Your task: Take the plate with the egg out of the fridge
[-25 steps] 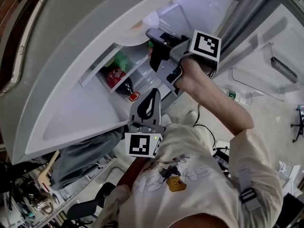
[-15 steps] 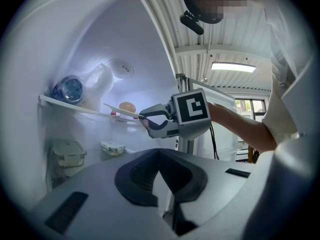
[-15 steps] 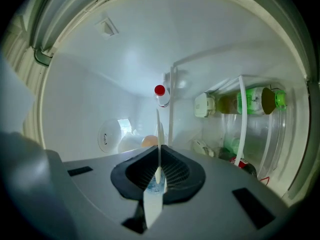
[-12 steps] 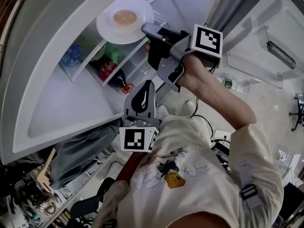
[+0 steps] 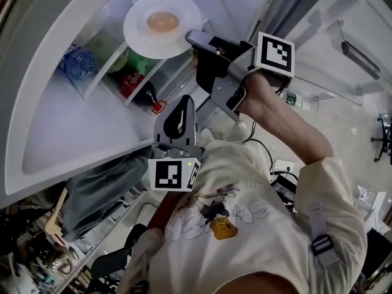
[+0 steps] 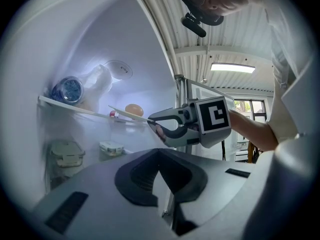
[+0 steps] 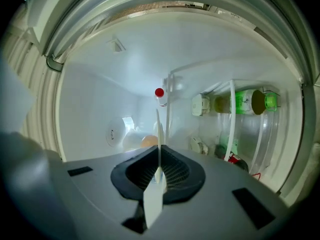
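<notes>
Firmly, the right claw (image 5: 193,39) is closed on the near rim of the white plate (image 5: 138,37). In the right gripper view the plate's edge (image 7: 158,126) runs as a thin pale line straight into the pinch of the two jaws. From the left gripper view the same claw (image 6: 153,122) reaches in level from the right, and the plate (image 6: 125,115) juts out from its tips roughly flat. The egg (image 5: 162,22) sits near the middle of the plate.

The plate is at the height of the fridge's upper glass shelf (image 6: 75,109), at the open front of the fridge (image 5: 79,124). I cannot tell whether it touches the shelf.

The left claw (image 5: 187,101) hangs lower, nearer the person's chest, with its jaws together and nothing between them.

Below the plate in the head view lie a cola bottle (image 5: 136,87) with a red cap, a green bottle (image 5: 131,61) and a blue-capped water bottle (image 5: 78,64). Two lidded containers (image 6: 65,154) rest on a lower shelf.
</notes>
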A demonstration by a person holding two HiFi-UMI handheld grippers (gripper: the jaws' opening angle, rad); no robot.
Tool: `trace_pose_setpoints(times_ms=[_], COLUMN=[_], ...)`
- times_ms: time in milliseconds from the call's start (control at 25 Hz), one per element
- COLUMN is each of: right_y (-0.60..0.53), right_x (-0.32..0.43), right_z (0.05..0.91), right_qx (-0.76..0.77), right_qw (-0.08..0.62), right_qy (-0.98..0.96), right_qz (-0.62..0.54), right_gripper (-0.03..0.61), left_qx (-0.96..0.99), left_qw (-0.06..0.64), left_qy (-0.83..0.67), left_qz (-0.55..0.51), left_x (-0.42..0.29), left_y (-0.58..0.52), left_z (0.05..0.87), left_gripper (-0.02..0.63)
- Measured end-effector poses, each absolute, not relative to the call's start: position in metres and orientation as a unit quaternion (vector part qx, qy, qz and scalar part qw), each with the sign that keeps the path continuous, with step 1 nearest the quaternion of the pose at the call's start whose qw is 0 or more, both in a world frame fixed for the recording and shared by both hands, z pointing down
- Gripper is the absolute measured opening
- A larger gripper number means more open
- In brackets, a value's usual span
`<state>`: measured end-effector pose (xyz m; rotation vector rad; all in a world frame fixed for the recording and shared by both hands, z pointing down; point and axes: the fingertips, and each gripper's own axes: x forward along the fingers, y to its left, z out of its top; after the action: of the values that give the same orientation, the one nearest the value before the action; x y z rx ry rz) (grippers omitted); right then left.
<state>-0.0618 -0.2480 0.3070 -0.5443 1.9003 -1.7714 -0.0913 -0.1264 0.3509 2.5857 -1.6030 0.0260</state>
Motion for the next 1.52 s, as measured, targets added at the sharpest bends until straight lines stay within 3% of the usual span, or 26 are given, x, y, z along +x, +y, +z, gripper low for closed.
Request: trace_pose_setpoints(times_ms=[1520], right_y=[-0.172], right_x=[0.011], right_z=[0.353], right_qx=[-0.213], right_qw=[0.254], right_qy=[0.694], right_qz=[-0.64], right_gripper=[0.023], left_qx=[0.852], left_qw=[0.063], left_qy=[-0.52], left_qz=[0.014], left_x=[-0.099], left_y=[-0.128], left_z=[0.358], left_gripper=[0.008])
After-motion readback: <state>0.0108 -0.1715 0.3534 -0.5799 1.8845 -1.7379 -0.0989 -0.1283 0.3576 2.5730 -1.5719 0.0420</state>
